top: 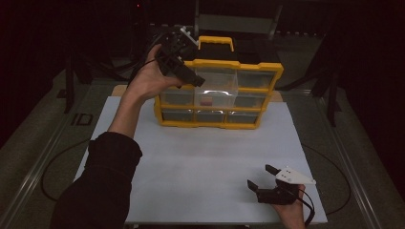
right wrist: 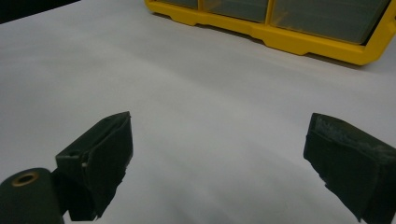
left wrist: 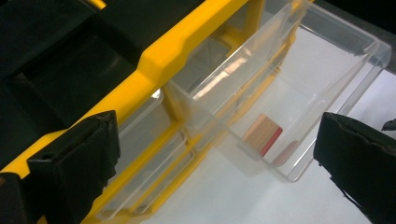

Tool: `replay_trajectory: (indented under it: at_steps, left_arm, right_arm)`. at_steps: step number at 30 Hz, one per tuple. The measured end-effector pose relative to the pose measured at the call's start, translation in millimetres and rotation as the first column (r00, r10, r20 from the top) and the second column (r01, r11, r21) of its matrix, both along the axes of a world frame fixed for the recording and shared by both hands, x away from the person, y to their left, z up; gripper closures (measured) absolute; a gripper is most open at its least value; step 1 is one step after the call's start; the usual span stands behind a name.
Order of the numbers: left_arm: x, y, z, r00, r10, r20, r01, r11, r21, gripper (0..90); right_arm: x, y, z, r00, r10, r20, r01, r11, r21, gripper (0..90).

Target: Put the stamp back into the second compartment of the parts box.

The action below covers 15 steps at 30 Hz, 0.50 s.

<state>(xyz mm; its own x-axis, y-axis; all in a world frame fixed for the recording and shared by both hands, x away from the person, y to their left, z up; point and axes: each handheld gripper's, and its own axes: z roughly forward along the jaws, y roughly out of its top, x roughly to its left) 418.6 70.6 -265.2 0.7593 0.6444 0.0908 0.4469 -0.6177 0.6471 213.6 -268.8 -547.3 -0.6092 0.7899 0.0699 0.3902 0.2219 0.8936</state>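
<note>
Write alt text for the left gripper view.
A small wooden block with a red side lies in a clear drawer pulled out of a yellow organizer. The left gripper hangs above with open black fingers.

- The left tongs [top: 187, 76] cover the top left corner of the yellow drawer cabinet [top: 248, 67], so the drawer there can't be seen from above.
- In the left gripper view the clear drawer [left wrist: 327, 60] pulled out of the cabinet is cut off at the top edge.
- The small block [left wrist: 264, 134] in that drawer is just a dim smudge from above.
- What the shut drawers hold is too murky to tell.
- The right hand [top: 292, 215] runs off the bottom edge.
</note>
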Motion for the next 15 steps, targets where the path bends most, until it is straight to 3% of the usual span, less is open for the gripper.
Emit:
replay_trajectory:
  at_steps: [12,15]
  left_arm:
    - [2.3,16.0,-11.1,0.9997,0.023,-0.009,-0.023,0.9994,0.026,0.5]
    - [2.7,21.7,-15.3,0.9995,0.029,-0.013,-0.028,0.9995,0.015,0.4]
  right_arm:
    - [0.0,0.7,-0.1,0.9999,0.002,-0.01,-0.002,1.0,0.004,7.9]
    - [0.0,0.7,-0.1,0.9999,0.003,-0.011,-0.002,1.0,0.004,8.0]
